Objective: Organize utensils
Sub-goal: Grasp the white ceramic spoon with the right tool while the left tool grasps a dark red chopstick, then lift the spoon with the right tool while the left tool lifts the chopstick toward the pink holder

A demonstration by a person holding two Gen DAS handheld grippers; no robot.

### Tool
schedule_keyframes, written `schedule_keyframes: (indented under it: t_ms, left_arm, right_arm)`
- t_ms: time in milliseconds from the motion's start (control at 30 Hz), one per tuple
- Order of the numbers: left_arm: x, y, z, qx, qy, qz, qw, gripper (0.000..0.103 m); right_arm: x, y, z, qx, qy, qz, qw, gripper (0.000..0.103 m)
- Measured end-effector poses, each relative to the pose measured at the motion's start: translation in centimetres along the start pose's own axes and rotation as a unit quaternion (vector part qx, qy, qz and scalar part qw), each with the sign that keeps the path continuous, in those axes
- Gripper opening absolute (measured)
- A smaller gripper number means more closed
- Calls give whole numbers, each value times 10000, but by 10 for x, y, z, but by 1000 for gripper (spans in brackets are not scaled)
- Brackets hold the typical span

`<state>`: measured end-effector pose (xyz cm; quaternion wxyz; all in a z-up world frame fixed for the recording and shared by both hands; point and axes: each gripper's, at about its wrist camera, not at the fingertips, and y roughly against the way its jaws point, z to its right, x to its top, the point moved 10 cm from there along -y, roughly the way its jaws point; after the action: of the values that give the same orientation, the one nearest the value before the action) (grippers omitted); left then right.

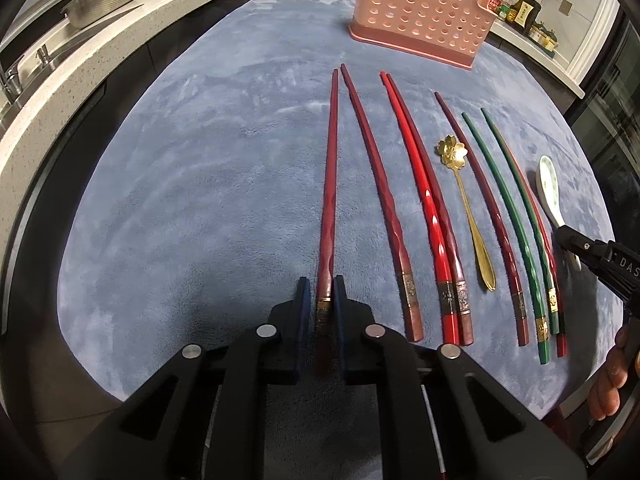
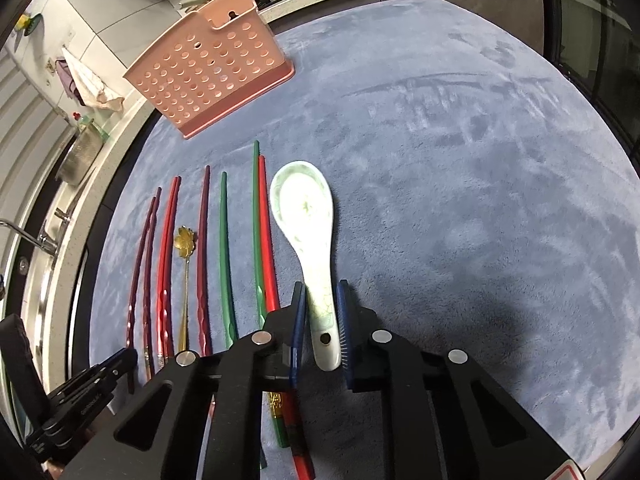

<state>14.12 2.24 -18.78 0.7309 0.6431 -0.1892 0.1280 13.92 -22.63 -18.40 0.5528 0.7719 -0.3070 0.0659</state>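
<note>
Several chopsticks lie in a row on a blue-grey mat [image 1: 200, 160]. In the left wrist view, my left gripper [image 1: 321, 284] straddles the thick end of the leftmost dark red chopstick [image 1: 329, 184], pads close on both sides. To its right lie another dark red chopstick [image 1: 376, 184], a bright red pair [image 1: 416, 184], a gold flower spoon [image 1: 466, 204] and green chopsticks [image 1: 508, 208]. In the right wrist view, my right gripper [image 2: 322, 292] straddles the handle of a white ceramic spoon [image 2: 306, 216], with small gaps beside it. A pink perforated utensil holder [image 1: 420, 12] stands at the far edge.
A stone counter [image 1: 80, 72] with a steel colander [image 1: 104, 0] and a sink tap [image 2: 24, 236] runs along the left. Sauce bottles [image 1: 520, 8] stand behind the holder. The mat stretches wide to the right of the ceramic spoon [image 2: 480, 200].
</note>
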Motion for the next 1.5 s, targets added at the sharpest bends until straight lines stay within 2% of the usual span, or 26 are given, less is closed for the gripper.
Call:
schedule_keyframes:
  t_ms: [233,600,800,1100,1500]
  left_arm:
    - [4,9,2,-47,15,71,10000,7]
    - [39,55,7,-156,63,673,9976,7]
    - [74,85,2,-201,157,1082,9938,7]
    - [131,117,-12,-82,230,1610,9866,7]
    - [212,162,-9,-83,193,2355,9717,7]
  right_arm:
    - [-1,9,-4,-49,141,51,9999,12]
    - [14,40,-9,-275,337,364,9984,9]
    - [28,51,-13,-343,407,481,9974,8]
    - [48,60,-27,-283,526,627,9962,8]
    - [118,78,-59,-130,848,1060,9907,8]
